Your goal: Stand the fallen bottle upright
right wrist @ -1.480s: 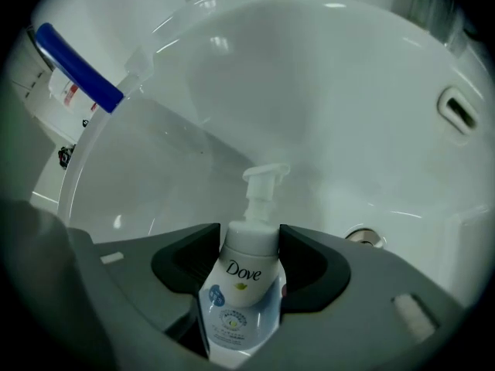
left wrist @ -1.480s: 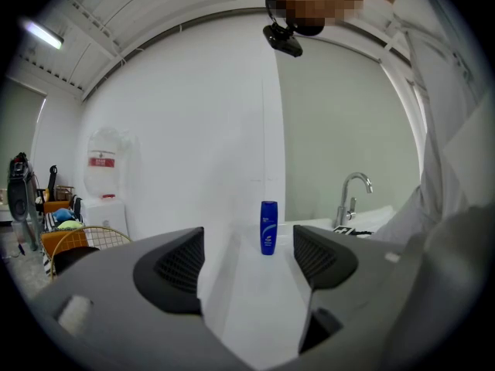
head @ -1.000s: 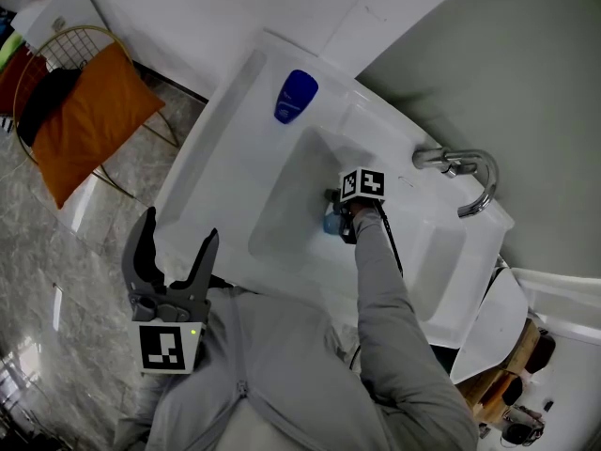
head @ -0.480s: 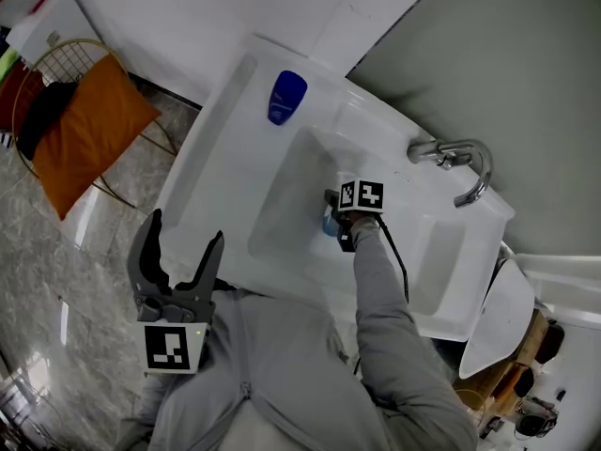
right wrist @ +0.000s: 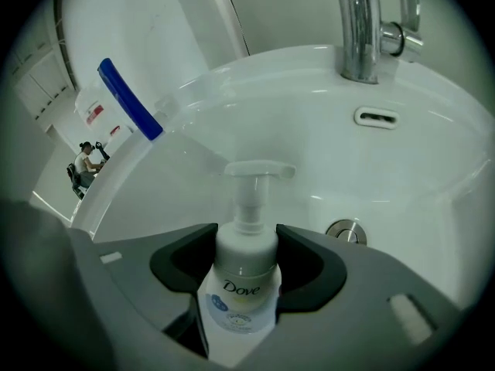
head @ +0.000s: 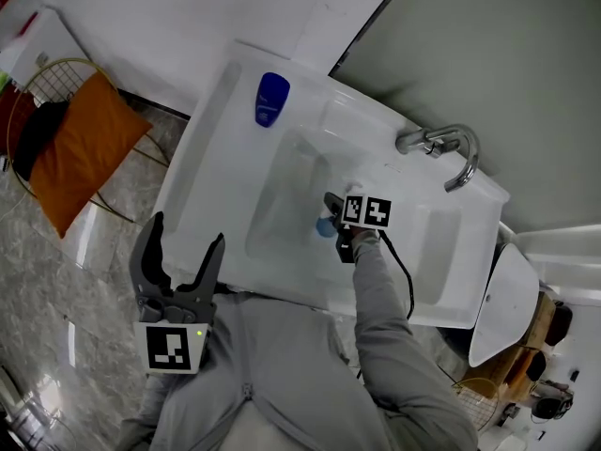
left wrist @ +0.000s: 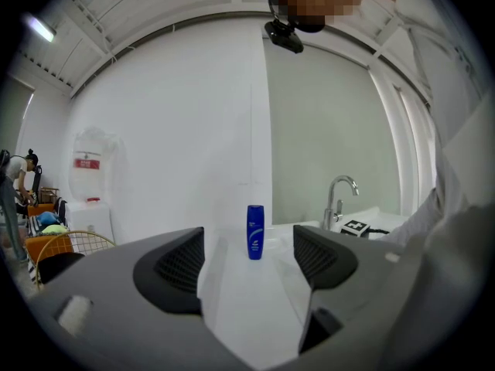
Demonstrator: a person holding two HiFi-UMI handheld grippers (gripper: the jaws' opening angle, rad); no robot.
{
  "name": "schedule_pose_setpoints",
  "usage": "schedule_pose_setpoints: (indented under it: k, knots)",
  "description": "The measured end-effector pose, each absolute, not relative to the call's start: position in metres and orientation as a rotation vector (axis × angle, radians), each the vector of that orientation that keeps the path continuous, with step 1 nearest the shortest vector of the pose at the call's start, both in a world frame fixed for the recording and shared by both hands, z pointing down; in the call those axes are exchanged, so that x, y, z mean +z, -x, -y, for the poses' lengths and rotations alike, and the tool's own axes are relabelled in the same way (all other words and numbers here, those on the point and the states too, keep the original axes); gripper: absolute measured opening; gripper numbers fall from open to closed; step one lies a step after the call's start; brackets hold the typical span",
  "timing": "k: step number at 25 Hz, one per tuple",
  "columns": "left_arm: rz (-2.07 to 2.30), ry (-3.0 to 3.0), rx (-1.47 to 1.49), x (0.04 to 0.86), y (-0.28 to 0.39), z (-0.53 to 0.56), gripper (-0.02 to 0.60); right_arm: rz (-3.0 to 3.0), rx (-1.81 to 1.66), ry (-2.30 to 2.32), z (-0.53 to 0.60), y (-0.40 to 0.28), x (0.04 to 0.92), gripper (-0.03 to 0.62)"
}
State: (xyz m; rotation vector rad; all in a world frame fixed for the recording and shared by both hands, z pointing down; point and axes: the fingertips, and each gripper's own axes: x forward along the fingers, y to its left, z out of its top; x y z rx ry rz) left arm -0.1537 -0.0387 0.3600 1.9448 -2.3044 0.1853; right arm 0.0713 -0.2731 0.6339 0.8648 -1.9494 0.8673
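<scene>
Bottle (right wrist: pixel 244 277) in sink (right wrist: pixel 433 153), apart from walls

A washroom corner is shown, apparently set inside a larger hall. A white sink (head: pixel 211 158) with a deep basin is seen across the middle of the head view, and a chrome tap (head: pixel 441 148) is mounted at its upper right. In the right gripper view a drain (right wrist: pixel 346 231) and an overflow slot (right wrist: pixel 378 117) are seen at the right, and a pump bottle (right wrist: pixel 241 284) at bottom centre. A blue bottle (head: pixel 271 100) is stood on the sink's rim, upper centre of the head view. A polished, stone-patterned floor (head: pixel 56 280) is laid at lower left. In the left gripper view a high ceiling with a strip light (left wrist: pixel 39 28) is seen at upper left. A seated person (right wrist: pixel 83 161) is made out far off at the left of the right gripper view.
</scene>
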Motion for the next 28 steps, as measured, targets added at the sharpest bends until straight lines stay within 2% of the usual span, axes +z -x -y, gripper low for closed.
schedule_pose_setpoints:
  k: [19, 28]
  knots:
    - [2.267, -2.028, 0.166, 0.353, 0.147, 0.043, 0.387, 2.12, 0.776, -0.932, 0.275, -0.068, 0.571, 0.233]
    - [2.283, -2.036, 0.142, 0.348, 0.149, 0.035, 0.387, 2.292, 0.627, -0.825, 0.256, -0.024, 0.501, 0.233]
